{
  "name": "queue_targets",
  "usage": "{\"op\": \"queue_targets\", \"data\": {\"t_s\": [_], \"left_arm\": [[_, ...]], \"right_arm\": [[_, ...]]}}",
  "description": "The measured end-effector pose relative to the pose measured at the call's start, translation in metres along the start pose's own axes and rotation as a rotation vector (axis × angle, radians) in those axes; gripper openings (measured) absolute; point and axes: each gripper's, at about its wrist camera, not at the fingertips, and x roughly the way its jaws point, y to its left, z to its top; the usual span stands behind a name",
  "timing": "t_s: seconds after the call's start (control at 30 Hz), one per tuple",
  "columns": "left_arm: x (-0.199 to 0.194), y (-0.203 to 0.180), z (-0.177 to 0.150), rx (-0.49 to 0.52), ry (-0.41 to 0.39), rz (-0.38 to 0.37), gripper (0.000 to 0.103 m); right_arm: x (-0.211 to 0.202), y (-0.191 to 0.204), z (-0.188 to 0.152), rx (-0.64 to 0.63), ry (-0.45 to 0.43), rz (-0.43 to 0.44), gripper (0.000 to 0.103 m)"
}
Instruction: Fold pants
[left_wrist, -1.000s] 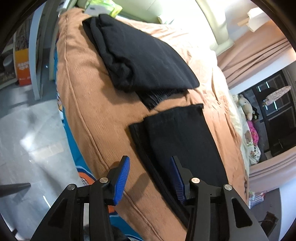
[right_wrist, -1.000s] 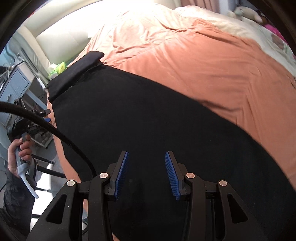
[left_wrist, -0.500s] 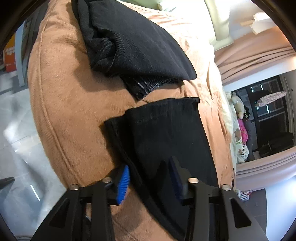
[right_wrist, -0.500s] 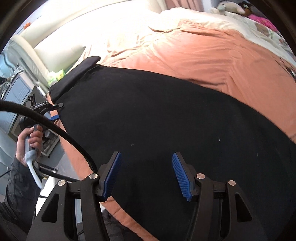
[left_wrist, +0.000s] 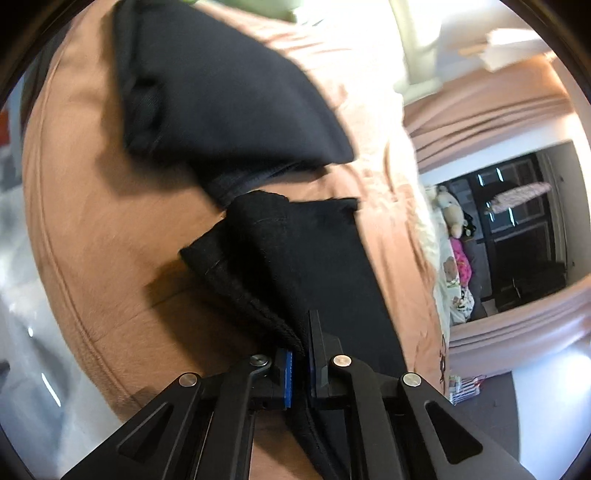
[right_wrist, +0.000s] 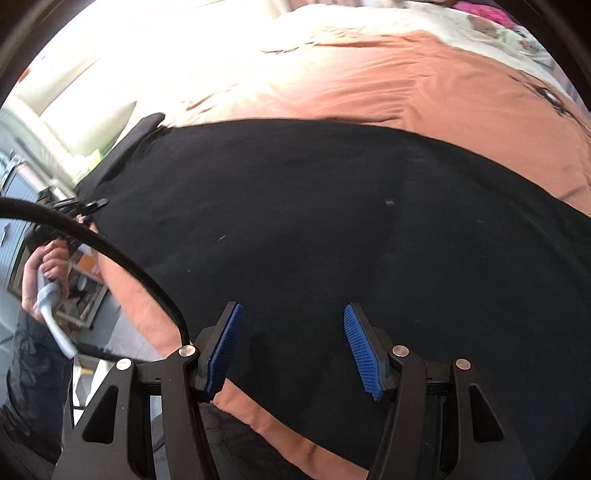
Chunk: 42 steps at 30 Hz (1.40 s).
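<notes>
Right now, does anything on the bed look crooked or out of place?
Only the pants: their near hem corner is bunched and lifted off the orange blanket, pinched in the left tongs. The rest lies flat under the open right tongs.

Bed (left_wrist: 92, 236) with orange-brown cover fills frame centre; pale glossy floor (left_wrist: 22, 362) lower left; dark window (left_wrist: 517, 206) right; pink curtains (left_wrist: 491, 122) upper right.

The black fabric pants (right_wrist: 332, 240) run off the right wrist view's lower right edge, their full length unseen. In the left wrist view, motion blur smears the folded black garment (left_wrist: 229, 92) beyond them
</notes>
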Motion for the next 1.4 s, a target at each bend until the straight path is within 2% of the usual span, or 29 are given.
{"op": "queue_targets", "data": {"t_s": [0.1,0.23,0.3,0.43,0.57,0.7,0.8,0.93,1.23,1.4], "left_arm": [[-0.009,-0.021,0.005,0.039,-0.019,-0.026,0.005],[-0.016,-0.045,0.018,0.070,-0.027,-0.066,0.004],[-0.017,-0.055,0.023,0.084,-0.028,-0.078,0.004],[-0.020,-0.067,0.028,0.105,-0.030,-0.096,0.004],[-0.019,-0.078,0.031,0.121,-0.032,-0.103,0.004],[-0.022,-0.085,0.032,0.129,-0.037,-0.115,0.004],[-0.022,-0.087,0.033,0.127,-0.043,-0.117,0.004],[-0.024,-0.087,0.034,0.131,-0.045,-0.116,0.004],[-0.025,-0.088,0.035,0.128,-0.054,-0.100,0.004],[-0.030,-0.091,0.037,0.119,-0.089,-0.087,0.003]], "right_arm": [[-0.011,-0.008,0.001,0.053,-0.033,-0.029,0.056],[-0.012,-0.019,-0.001,0.128,-0.029,-0.040,0.030],[-0.006,-0.023,-0.001,0.154,-0.005,-0.030,0.024],[0.008,-0.023,-0.010,0.185,0.070,-0.028,0.020],[0.007,-0.016,-0.021,0.212,0.126,0.047,0.020],[0.003,0.001,-0.032,0.180,0.160,0.092,0.019],[0.001,0.000,-0.027,0.178,0.144,0.103,0.014],[0.005,-0.024,-0.011,0.206,0.122,0.071,0.010],[0.016,-0.064,0.028,0.231,0.083,-0.007,0.010],[0.024,-0.075,0.045,0.248,0.070,-0.029,0.010]]}}
